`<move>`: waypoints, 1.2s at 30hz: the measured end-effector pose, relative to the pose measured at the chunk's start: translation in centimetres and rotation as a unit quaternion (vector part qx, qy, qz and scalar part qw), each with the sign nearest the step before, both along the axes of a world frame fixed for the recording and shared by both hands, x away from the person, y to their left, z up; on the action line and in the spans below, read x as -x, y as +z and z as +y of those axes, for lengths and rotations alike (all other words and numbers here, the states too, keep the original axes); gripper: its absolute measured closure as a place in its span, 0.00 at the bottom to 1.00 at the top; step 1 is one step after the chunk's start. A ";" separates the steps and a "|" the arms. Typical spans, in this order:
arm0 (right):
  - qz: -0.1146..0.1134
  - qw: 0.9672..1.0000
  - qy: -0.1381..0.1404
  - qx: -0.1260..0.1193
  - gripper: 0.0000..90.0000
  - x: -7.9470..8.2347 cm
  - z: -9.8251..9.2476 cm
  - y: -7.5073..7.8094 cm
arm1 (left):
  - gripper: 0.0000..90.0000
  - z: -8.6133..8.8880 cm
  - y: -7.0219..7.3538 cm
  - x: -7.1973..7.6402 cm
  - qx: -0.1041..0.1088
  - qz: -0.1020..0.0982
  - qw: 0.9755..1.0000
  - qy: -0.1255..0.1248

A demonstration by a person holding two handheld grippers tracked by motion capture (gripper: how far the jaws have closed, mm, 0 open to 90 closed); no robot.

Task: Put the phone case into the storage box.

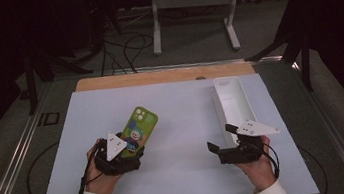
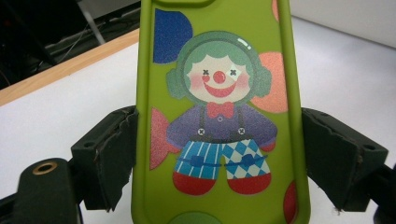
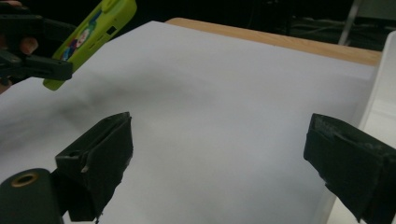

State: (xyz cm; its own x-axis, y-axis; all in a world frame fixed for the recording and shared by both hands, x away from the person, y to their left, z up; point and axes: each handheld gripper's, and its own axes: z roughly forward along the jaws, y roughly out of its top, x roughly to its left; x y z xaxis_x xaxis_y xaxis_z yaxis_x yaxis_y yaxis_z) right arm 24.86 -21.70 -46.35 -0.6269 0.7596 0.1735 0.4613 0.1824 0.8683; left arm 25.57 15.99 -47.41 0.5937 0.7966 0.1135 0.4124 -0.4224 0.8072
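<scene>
The left gripper (image 1: 128, 155) held the green phone (image 1: 136, 131) by its long edges near the bottom end, lifted off the white table (image 1: 184, 125). Stiff and smooth-cased, it would likely slip unless clamped squarely across its sides. The right gripper (image 1: 222, 141) stood wide and empty beside the white tray (image 1: 231, 100).

The green rubbery phone case with a cartoon clown (image 2: 219, 116) runs off the top and bottom edges of the left claw view — its camera cutout and lower end are cut away there. In the high view its lower end is hidden beneath the left claw (image 1: 117, 157). The long white plastic tray (image 3: 385, 93) is cut by the right claw view's right edge, a sliver of wall left.
</scene>
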 end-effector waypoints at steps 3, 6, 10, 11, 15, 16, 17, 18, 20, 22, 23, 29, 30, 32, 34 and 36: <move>0.004 1.000 -0.001 -0.001 0.09 -0.1 0.0 0.1 | 0.18 -0.4 0.1 0.0 -0.002 -0.001 1.000 -0.005; 0.011 1.000 -0.004 0.000 0.10 -0.3 0.2 0.1 | 0.18 -1.2 0.3 -0.1 -0.004 -0.005 1.000 -0.014; 0.011 1.000 -0.005 -0.001 0.09 -0.4 0.3 0.2 | 0.18 -1.7 0.3 -0.3 -0.003 -0.008 1.000 -0.021; 0.012 1.000 -0.007 -0.001 0.09 -0.4 0.4 0.3 | 0.18 -1.9 0.3 -0.4 -0.005 -0.007 1.000 -0.023; 0.016 1.000 -0.005 0.001 0.09 -0.6 0.5 0.6 | 0.18 -2.5 0.1 -0.5 -0.006 -0.005 1.000 -0.029; 0.016 1.000 -0.004 0.000 0.09 -0.6 0.6 0.6 | 0.18 -2.6 0.1 -0.5 -0.009 -0.005 0.999 -0.033; 0.018 1.000 -0.005 -0.002 0.09 -0.7 0.6 0.7 | 0.18 -2.7 0.1 -0.5 -0.010 -0.006 0.999 -0.034; 0.018 1.000 -0.005 -0.002 0.09 -0.7 0.6 0.7 | 0.18 -2.7 0.1 -0.5 -0.010 -0.006 0.999 -0.034; 0.018 1.000 -0.006 -0.003 0.09 -0.7 0.6 0.7 | 0.18 -3.1 0.0 -0.6 -0.013 -0.004 0.999 -0.038; 0.021 1.000 -0.007 -0.001 0.09 -1.0 0.8 0.9 | 0.18 -3.3 0.0 -0.6 -0.011 -0.005 0.999 -0.040; 0.021 1.000 -0.007 -0.001 0.09 -1.0 0.8 0.9 | 0.18 -3.3 0.0 -0.6 -0.011 -0.005 0.999 -0.040; 0.019 1.000 -0.001 0.002 0.10 -1.3 1.4 1.2 | 0.18 -3.9 0.1 -0.7 -0.012 -0.005 0.999 -0.050; 0.020 1.000 -0.001 0.003 0.10 -1.3 1.5 1.3 | 0.18 -4.0 0.2 -0.7 -0.014 -0.006 0.999 -0.051; 0.020 1.000 0.003 0.002 0.10 -1.4 1.6 1.3 | 0.18 -4.2 0.2 -0.7 -0.012 -0.007 0.998 -0.054; 0.019 1.000 0.004 0.002 0.10 -1.4 1.6 1.3 | 0.18 -4.4 0.4 -0.7 -0.012 -0.008 0.998 -0.056; 0.022 1.000 0.006 0.002 0.10 -1.6 1.8 1.3 | 0.18 -4.6 0.4 -0.7 -0.013 -0.009 0.998 -0.057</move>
